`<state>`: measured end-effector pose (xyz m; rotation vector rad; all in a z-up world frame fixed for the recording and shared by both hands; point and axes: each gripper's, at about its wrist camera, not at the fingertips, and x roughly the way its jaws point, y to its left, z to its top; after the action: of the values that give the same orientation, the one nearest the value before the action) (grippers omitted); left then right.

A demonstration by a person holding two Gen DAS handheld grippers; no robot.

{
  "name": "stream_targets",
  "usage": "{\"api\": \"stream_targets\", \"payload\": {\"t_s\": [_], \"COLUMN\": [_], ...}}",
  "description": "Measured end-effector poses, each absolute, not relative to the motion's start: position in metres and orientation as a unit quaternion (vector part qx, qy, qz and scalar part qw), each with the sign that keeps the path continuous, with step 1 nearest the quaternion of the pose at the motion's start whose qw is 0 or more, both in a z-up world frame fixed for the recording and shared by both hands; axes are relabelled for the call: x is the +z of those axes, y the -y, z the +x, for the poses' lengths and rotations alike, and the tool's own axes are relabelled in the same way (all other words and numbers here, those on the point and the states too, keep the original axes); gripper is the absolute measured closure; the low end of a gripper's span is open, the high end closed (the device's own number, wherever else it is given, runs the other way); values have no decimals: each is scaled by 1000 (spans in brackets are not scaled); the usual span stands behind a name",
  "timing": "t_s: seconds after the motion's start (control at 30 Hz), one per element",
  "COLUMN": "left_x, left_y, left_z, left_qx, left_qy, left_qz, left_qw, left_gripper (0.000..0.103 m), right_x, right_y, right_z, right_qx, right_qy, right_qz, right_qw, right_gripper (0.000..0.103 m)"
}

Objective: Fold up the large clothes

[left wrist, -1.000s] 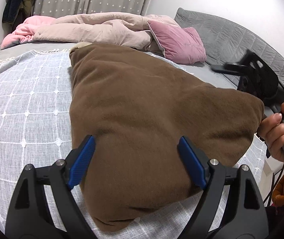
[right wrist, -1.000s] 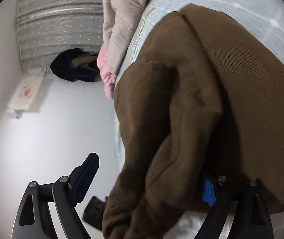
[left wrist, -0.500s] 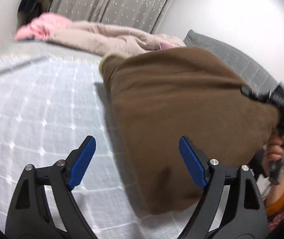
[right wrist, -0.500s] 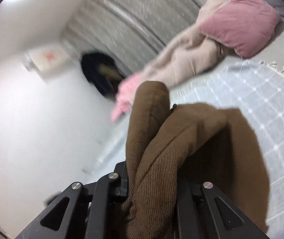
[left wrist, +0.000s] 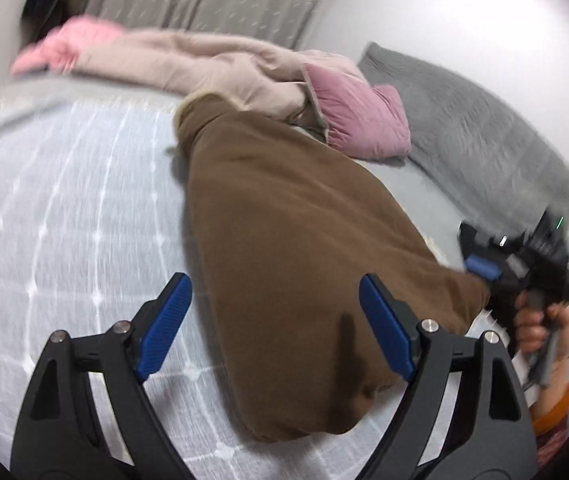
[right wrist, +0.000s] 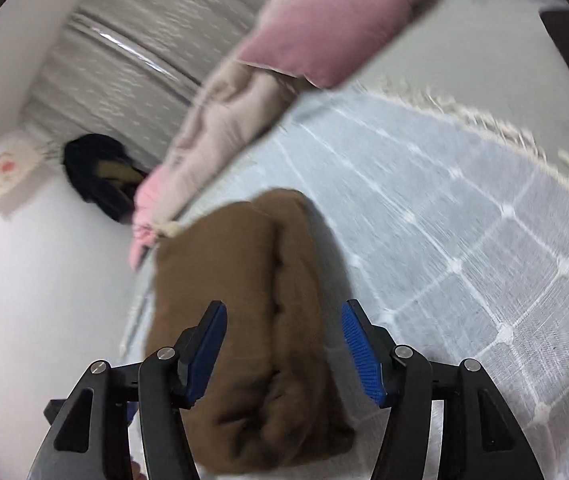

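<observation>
Brown garment (left wrist: 284, 240) lies folded lengthwise on bed (left wrist: 64, 220); right gripper (right wrist: 284, 344) opening, apparently released; left gripper (left wrist: 272, 332) wide, empty; cross-fold regrasp needed next.

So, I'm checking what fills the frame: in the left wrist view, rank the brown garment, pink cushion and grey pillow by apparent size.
1. brown garment, by far the largest, though nearest the camera.
2. grey pillow.
3. pink cushion, though close to the pillow.
</observation>
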<state>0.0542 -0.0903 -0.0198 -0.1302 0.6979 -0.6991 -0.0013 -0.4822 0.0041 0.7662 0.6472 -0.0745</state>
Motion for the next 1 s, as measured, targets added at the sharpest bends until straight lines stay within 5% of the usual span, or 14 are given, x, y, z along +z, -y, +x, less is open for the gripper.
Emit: {"api": "stream_targets", "payload": {"t_s": [0.13,0.23,0.33,0.83,1.0], "left_x": [-35,-48,-62,-65,-84], "left_y": [115,107,90,83,106], "left_z": [47,59,69,124,153], "left_qx": [-330,-348,-368,-357,-349], "left_qy": [-333,-388,-453,-488,-511], "left_qz": [13,-21,-98,-210,-206], "left_qw": [883,853,806,768,758], "left_gripper": [17,16,15,15,13], "right_x": [6,-32,-69,-94,-111], "right_y": [428,420,445,516,515], "right_z": [25,47,44,26,46], "right_qx": [-36,-69,-60,63,54], "right_qy": [-359,-431,-471,-375,-400], "right_qz": [236,200,278,544,550], "right_qw": [902,877,835,748,731], "right_gripper": [42,42,25,22,22]}}
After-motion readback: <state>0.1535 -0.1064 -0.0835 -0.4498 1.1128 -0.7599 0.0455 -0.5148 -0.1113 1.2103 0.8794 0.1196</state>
